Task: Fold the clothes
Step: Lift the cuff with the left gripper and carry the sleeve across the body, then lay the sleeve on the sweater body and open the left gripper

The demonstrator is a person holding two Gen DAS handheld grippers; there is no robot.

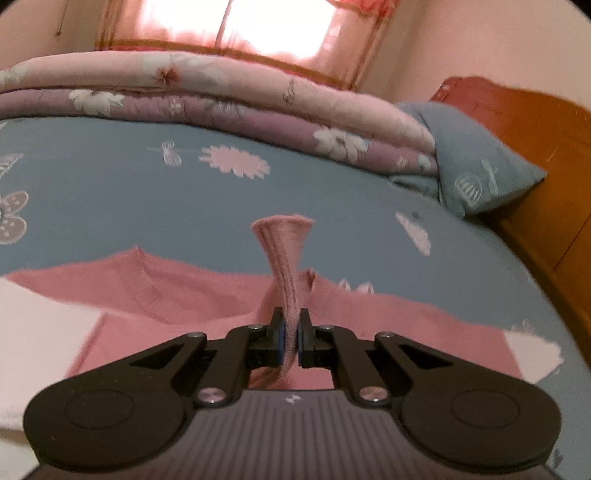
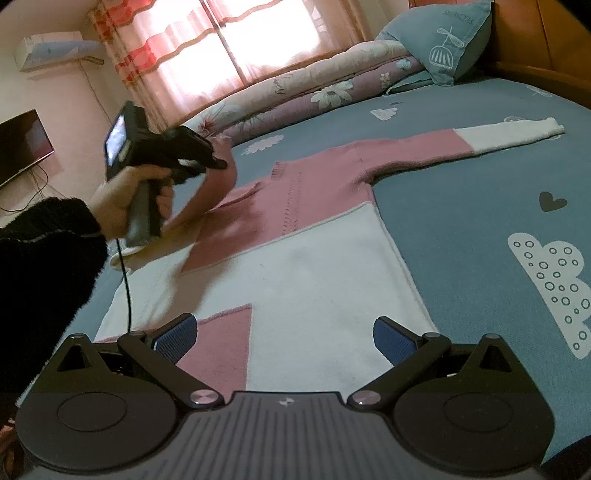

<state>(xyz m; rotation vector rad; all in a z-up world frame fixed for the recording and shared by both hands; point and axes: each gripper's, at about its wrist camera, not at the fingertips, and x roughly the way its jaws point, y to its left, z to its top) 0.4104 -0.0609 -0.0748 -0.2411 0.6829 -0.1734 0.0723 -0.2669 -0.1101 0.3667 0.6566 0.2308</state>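
Between your left gripper's (image 1: 290, 334) matt black plastic arms, the sweater (image 2: 314, 266) sleeve is soft ribbed knit. Ahead of your right gripper (image 2: 284, 338), whose blue pads (image 2: 393, 338) look finely textured, the bedsheet (image 2: 461, 221) is smooth printed cloth. The headboard (image 2: 546, 40) beyond is glossy wood.

Daylight comes through the curtained window (image 1: 236, 29) at the far wall and burns out to white glare there in both views. The light carries a warm pink cast over the walls. The room is moderately bright, with soft, weak shadows on the bed (image 2: 461, 221). Both pictures bow strongly outward, so the bed's edge curves and the corners go black. The left wrist view is softer, with smeared edges on the sweater (image 1: 177, 295). In the right wrist view the left gripper (image 2: 218, 162) is slightly blurred.
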